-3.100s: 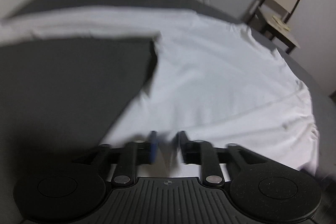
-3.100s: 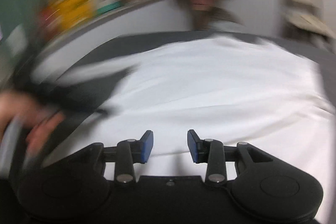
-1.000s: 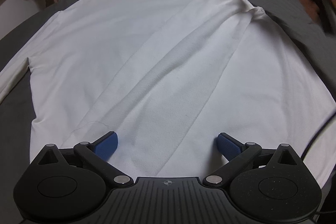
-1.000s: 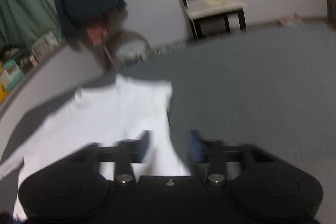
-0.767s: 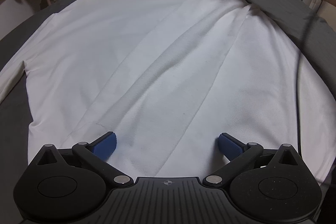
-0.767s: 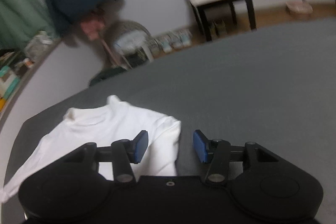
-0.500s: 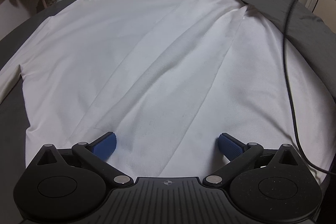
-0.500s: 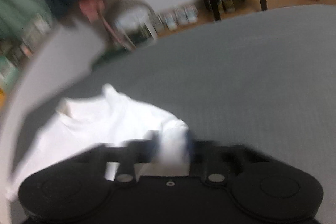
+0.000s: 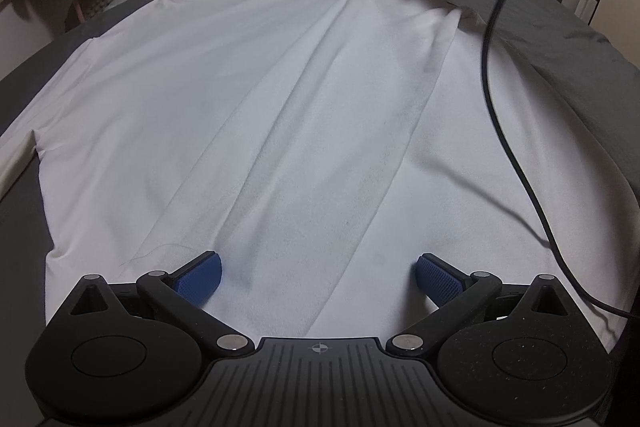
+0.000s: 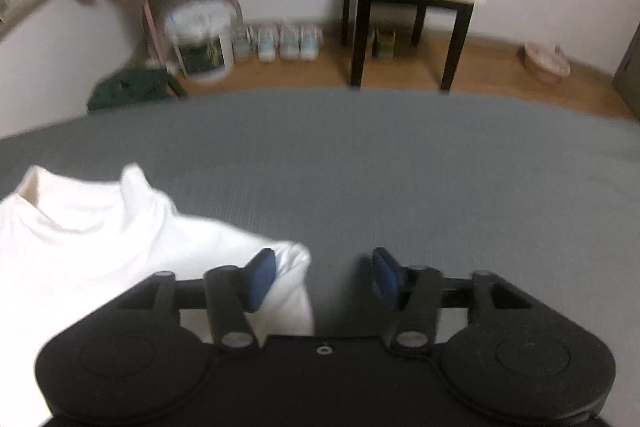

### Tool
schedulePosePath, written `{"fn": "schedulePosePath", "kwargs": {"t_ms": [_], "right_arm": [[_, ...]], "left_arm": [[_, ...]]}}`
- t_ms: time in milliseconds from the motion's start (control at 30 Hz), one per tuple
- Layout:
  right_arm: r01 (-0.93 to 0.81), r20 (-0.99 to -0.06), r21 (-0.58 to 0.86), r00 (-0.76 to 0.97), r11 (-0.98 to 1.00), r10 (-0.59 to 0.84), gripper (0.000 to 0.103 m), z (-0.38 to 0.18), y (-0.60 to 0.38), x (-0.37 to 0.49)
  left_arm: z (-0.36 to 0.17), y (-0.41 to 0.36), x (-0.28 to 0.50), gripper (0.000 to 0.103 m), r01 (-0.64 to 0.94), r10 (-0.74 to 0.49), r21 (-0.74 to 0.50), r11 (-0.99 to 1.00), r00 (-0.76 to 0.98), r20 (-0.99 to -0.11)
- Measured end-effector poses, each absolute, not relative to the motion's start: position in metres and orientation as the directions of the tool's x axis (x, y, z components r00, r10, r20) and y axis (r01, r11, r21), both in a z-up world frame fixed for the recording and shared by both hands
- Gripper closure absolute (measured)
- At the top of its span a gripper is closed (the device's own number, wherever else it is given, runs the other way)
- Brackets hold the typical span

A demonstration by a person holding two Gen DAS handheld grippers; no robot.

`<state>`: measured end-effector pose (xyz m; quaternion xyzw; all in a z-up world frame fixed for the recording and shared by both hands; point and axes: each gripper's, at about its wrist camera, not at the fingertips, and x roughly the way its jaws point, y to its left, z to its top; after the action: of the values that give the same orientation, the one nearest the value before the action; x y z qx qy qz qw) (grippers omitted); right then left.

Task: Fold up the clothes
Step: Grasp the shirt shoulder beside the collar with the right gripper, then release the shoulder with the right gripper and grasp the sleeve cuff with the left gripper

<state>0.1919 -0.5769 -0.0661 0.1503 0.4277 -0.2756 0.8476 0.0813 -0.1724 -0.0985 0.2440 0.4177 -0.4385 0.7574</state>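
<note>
The left gripper point(image 9: 318, 273) hangs over the hem end of the white shirt point(image 9: 280, 99) with its jaws spread wide, nothing between the blue pads point(image 9: 200, 273).

The right gripper point(image 10: 324, 273) sits at the far end, by the collar point(image 10: 80, 195). Its jaws have just been opening and now stand about half apart. The shoulder fold point(image 10: 294, 267) lies against the left pad, but the other pad is clear of it, so nothing is pinched.

The shirt lies flat on the grey bed point(image 10: 400, 155), one sleeve folded in along the body. Its long axis runs straight away from the left gripper, hem near, collar far. The right gripper is the nearer to the collar and shoulder, the left to the hem. A lengthwise fold would likely need both ends taken together.
</note>
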Motion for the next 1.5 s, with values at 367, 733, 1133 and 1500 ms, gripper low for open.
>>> {"fn": "schedulePosePath", "kwargs": {"t_ms": [367, 733, 1133, 1500], "right_arm": [[0.524, -0.787, 0.364, 0.615, 0.77, -0.046, 0.05, -0.067, -0.569, 0.058], [0.579, -0.821, 0.319, 0.564, 0.751, -0.087, 0.092, -0.087, -0.536, 0.026], [0.467, -0.714, 0.365, 0.696, 0.805, -0.081, 0.071, -0.071, -0.47, 0.03], [0.406, -0.652, 0.435, 0.758, 0.804, -0.03, 0.065, -0.044, -0.42, 0.02]], "left_arm": [[-0.084, -0.163, 0.102, 0.0, 0.799, -0.437, -0.03, 0.601, 0.296, -0.849], [-0.08, -0.124, 0.139, 0.0, 0.559, -0.457, -0.238, 0.794, 0.292, -0.84], [-0.079, -0.051, 0.186, 0.0, 0.122, -0.502, -0.502, 0.856, 0.43, -0.751], [-0.068, -0.031, 0.195, 0.0, 0.057, -0.422, -0.472, 0.88, 0.552, -0.72]]}}
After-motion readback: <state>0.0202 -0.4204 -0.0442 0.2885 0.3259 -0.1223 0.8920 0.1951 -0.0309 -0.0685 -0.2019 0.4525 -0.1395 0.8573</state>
